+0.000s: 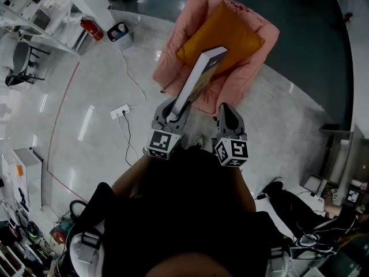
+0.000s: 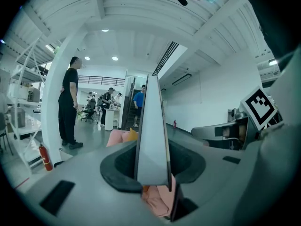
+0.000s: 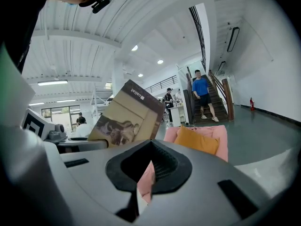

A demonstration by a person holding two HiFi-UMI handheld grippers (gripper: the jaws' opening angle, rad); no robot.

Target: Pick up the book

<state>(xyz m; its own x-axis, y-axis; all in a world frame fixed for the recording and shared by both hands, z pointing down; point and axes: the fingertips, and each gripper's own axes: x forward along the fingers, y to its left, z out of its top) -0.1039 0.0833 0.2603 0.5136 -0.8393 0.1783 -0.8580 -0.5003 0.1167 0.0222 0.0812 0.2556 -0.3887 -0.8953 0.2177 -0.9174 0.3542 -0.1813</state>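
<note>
The left tongs (image 1: 173, 115) pinched the bottom end of the book (image 1: 199, 82) and held it up in the air. A pink chair (image 1: 173, 48) with an orange cushion (image 1: 233, 36) stood on the floor past it. The right tongs (image 1: 229, 119) were squeezed together, holding nothing.

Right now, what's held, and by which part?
The left gripper holds the book by the end nearest the person, jaws pressing on both covers. The right gripper is empty.
</note>
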